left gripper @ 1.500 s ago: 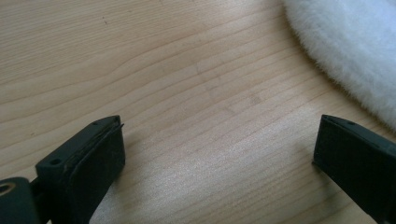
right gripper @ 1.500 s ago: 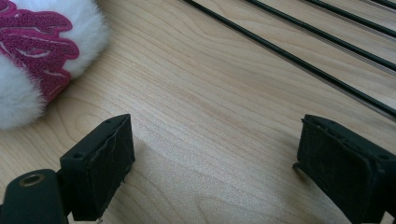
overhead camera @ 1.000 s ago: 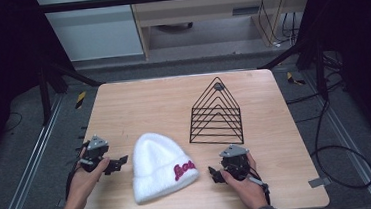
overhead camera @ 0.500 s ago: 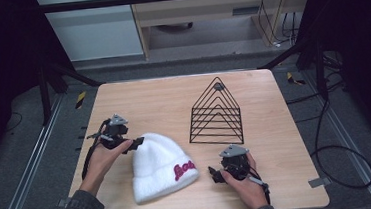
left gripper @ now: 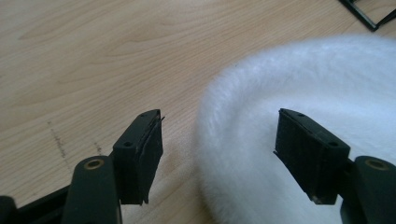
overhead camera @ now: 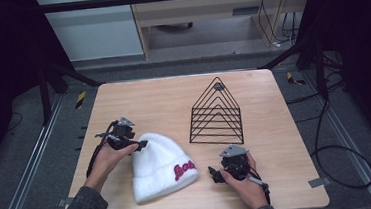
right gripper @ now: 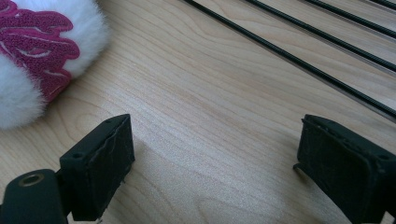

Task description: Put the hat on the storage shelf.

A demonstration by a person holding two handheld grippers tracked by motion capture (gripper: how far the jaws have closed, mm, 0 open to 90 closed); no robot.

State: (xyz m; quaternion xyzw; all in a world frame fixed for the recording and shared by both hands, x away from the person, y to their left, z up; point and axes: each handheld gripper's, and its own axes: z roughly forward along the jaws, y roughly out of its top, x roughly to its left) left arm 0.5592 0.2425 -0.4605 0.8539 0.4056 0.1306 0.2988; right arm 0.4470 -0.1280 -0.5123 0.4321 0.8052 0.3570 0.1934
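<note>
White beanie [overhead camera: 159,165] lay on the near half of the wooden table [overhead camera: 173,100], its crown toward the person's left and its folded cuff, with red lettering [overhead camera: 184,169], toward the right. At the crown's upper edge sat the left gripper [overhead camera: 141,145], held in the person's left hand [overhead camera: 108,158]. Its jaws had just been closing, yet they stood apart with the rim of the fluffy crown between them (in the left gripper view the white fabric [left gripper: 299,93] bulged into the gap, one pad [left gripper: 148,144] over bare wood, the other [left gripper: 308,149] lying against the fur). The pads did not pinch the fabric yet.

Just beside the cuff, on the near right of the table, rested the right gripper [overhead camera: 214,175] in the right hand [overhead camera: 245,185], jaws wide apart with bare wood between them and nothing held. Beyond it stood a black wire rack [overhead camera: 216,113], triangular and upright, near the hat but apart from it.
</note>
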